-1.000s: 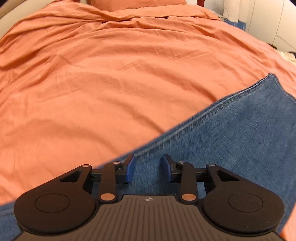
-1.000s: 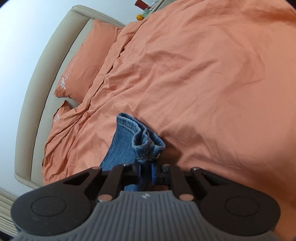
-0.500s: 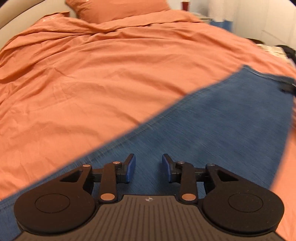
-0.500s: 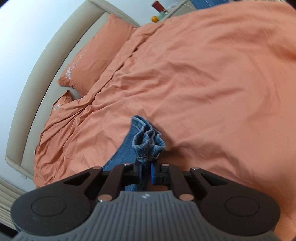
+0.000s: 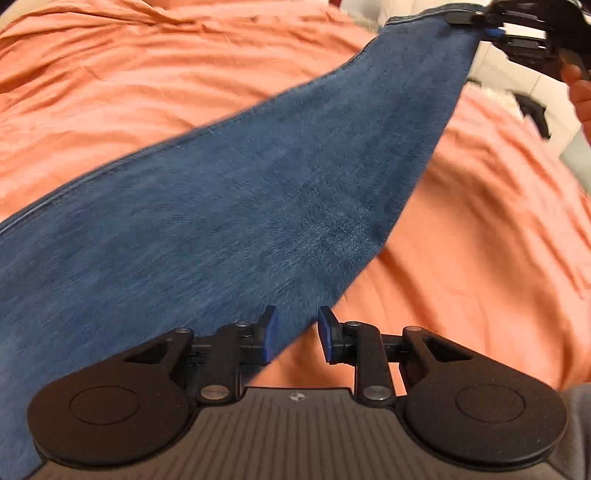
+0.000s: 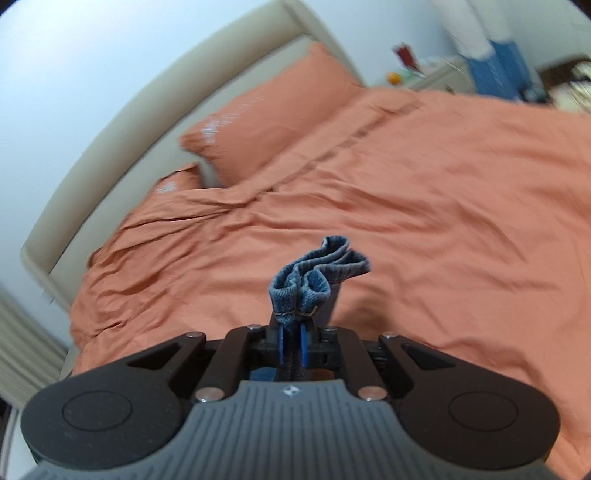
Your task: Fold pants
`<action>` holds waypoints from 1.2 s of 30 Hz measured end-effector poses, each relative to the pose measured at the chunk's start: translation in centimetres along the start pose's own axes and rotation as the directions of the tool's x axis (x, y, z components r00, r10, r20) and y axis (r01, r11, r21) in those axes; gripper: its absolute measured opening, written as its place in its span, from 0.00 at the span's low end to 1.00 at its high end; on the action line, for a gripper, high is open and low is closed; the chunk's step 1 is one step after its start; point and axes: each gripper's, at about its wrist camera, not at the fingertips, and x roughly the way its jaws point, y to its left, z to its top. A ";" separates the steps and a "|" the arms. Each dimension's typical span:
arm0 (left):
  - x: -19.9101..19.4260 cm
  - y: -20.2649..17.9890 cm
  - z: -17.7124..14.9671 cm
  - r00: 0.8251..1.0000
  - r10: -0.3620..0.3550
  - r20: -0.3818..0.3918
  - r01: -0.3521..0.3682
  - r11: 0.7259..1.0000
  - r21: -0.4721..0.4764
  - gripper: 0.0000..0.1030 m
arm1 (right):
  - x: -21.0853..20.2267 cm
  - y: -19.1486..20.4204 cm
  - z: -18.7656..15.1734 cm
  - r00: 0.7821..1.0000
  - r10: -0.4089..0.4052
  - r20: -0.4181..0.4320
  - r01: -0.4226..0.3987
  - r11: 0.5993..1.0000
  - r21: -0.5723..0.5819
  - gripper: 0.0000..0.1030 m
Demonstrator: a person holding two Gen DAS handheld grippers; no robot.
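Observation:
The blue denim pants (image 5: 229,206) stretch in a taut band from the lower left up to the top right of the left wrist view, lifted off the orange bed. My left gripper (image 5: 293,334) is open and empty, its left fingertip over the lower edge of the denim. My right gripper (image 6: 291,345) is shut on the bunched hem of the pants (image 6: 314,277) and holds it up in the air; it also shows in the left wrist view (image 5: 517,26), clamped on the far end of the leg.
An orange duvet (image 6: 424,206) covers the whole bed. Two orange pillows (image 6: 266,114) lie against a beige headboard (image 6: 122,110). A bedside table with small items (image 6: 424,74) stands at the far side. White furniture (image 5: 524,74) is behind the right gripper.
My right gripper has lifted the pants hem higher, pulling the leg up off the bed. The denim has swept across the left wrist view, and the right gripper now shows at its top right.

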 end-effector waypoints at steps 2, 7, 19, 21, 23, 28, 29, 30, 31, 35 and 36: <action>-2.5 1.2 -0.7 0.999 -0.003 0.038 0.005 0.999 -0.052 0.30 | -0.7 3.0 0.2 0.999 0.032 0.010 -0.031 0.998 -0.054 0.03; -9.2 4.6 -2.0 0.988 0.081 0.130 -0.063 0.989 -0.131 0.30 | -1.8 11.3 -0.4 0.993 0.117 0.018 -0.112 0.979 -0.171 0.03; -20.6 14.9 -8.1 0.938 0.216 0.270 -0.085 0.901 -0.426 0.37 | 2.1 29.1 -9.6 0.969 0.218 -0.118 -0.246 0.914 -0.323 0.03; -20.7 16.4 -9.7 0.940 0.206 0.273 -0.054 0.877 -0.478 0.40 | 4.0 30.6 -13.4 0.963 0.202 -0.180 -0.254 0.903 -0.346 0.03; -20.5 17.8 -11.0 0.945 0.187 0.269 -0.017 0.848 -0.530 0.41 | 5.9 31.4 -18.1 0.950 0.170 -0.262 -0.261 0.893 -0.367 0.03; -19.6 20.5 -14.1 0.949 0.136 0.283 0.073 0.781 -0.620 0.61 | 9.9 30.5 -29.5 0.894 0.006 -0.449 -0.235 0.858 -0.457 0.04; -19.2 20.9 -14.6 0.949 0.121 0.290 0.095 0.769 -0.632 0.62 | 10.3 30.3 -31.1 0.885 -0.027 -0.464 -0.229 0.844 -0.485 0.05; -18.9 21.1 -14.9 0.949 0.106 0.296 0.115 0.759 -0.641 0.65 | 10.7 30.3 -32.1 0.879 -0.054 -0.473 -0.222 0.833 -0.507 0.08; -18.6 21.4 -15.1 0.949 0.092 0.302 0.133 0.750 -0.648 0.68 | 10.9 30.0 -32.8 0.876 -0.061 -0.478 -0.223 0.828 -0.514 0.10; -17.0 22.2 -14.7 0.950 0.042 0.308 0.184 0.723 -0.666 0.71 | 10.5 30.2 -33.3 0.851 -0.019 -0.525 -0.284 0.824 -0.490 0.38; -16.4 22.4 -14.4 0.951 0.030 0.308 0.194 0.718 -0.669 0.71 | 10.3 30.3 -33.2 0.841 -0.012 -0.541 -0.301 0.820 -0.487 0.40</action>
